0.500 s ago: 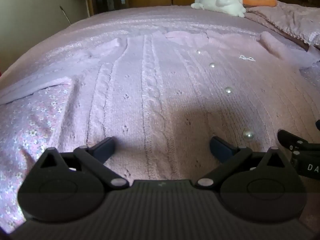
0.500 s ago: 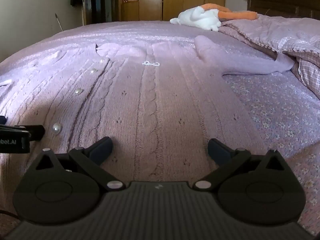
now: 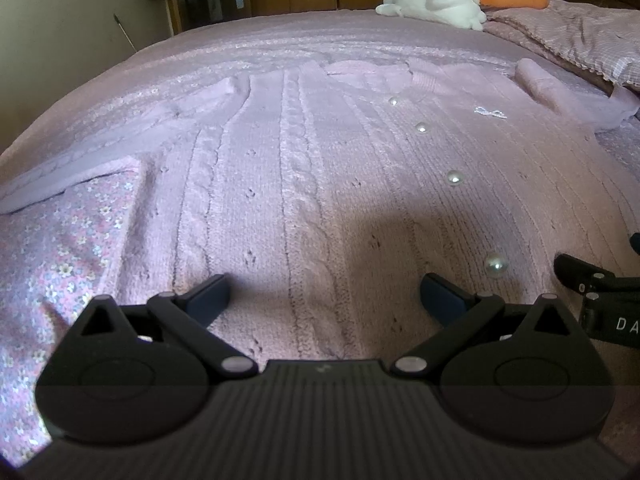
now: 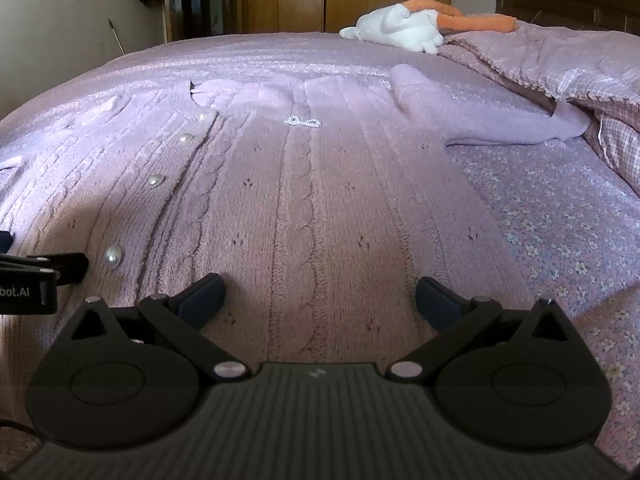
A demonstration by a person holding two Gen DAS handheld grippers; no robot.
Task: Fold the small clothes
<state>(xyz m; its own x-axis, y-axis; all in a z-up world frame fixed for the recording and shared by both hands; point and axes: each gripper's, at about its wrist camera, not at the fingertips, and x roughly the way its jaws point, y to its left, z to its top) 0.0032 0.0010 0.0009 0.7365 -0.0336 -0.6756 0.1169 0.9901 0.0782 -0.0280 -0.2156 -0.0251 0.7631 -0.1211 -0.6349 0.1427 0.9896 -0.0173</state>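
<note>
Lilac cardigan [image 3: 320, 184] lies flat, buttoned, on the bed [image 4: 560, 216]; left gripper [image 3: 324, 300] fingers spread over its hem; right gripper [image 4: 318, 298] spread too; lettering "bot.AI" shows on the left one.

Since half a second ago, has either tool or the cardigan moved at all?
No visible change. Both the left tool and the right tool sit open over the hem of the cardigan, gripping nothing, and the cardigan lies spread flat as before.

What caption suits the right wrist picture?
Open right gripper poised over a flat lilac cable-knit cardigan with pearl buttons on a bed.
</note>
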